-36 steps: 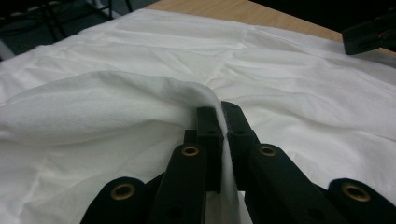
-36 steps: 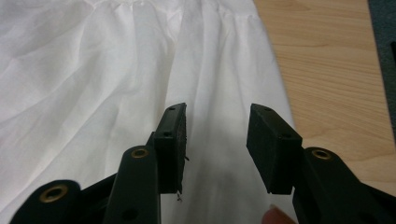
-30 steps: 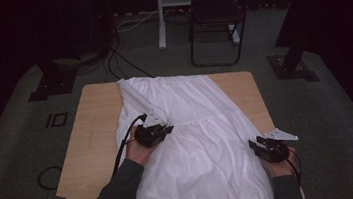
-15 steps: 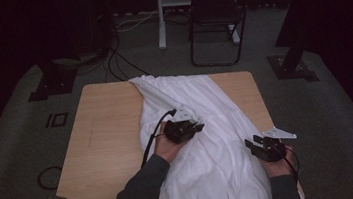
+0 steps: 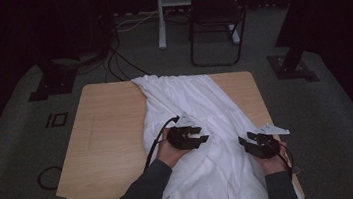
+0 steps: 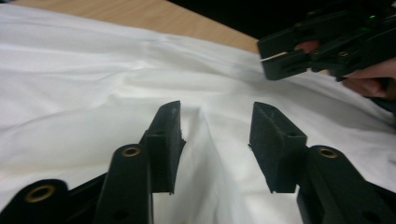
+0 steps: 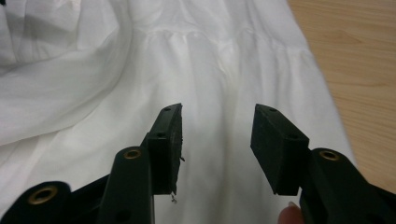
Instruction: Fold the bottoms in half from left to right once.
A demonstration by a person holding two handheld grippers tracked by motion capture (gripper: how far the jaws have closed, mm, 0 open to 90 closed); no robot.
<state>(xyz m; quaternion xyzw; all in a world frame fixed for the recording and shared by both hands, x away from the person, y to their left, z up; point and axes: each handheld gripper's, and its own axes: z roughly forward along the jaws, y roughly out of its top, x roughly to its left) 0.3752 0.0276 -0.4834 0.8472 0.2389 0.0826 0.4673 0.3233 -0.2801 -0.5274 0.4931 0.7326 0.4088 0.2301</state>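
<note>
A white gathered garment (image 5: 189,98) lies lengthwise down the wooden table (image 5: 103,138), its left side folded in toward the middle. My left gripper (image 5: 203,139) rests low on the cloth at mid-table. Its jaws have just been opening, and in the left gripper view the left gripper (image 6: 215,112) stands open over a raised fold of garment (image 6: 210,135) that the pads do not press. My right gripper (image 5: 246,142) sits near the garment's right edge; its jaws have opened a little further. In its own view the right gripper (image 7: 217,114) is open above the flat garment (image 7: 201,60).
A black folding chair (image 5: 215,19) and a white stand (image 5: 160,16) are beyond the table. Cables (image 5: 120,60) run over the grey floor. Black stand bases (image 5: 52,86) sit at the far corners. Bare wood (image 7: 355,60) shows right of the garment.
My left gripper moved right with the garment's left edge, folding it toward the middle, then opened and let the cloth go. The right gripper stayed near the right edge.
</note>
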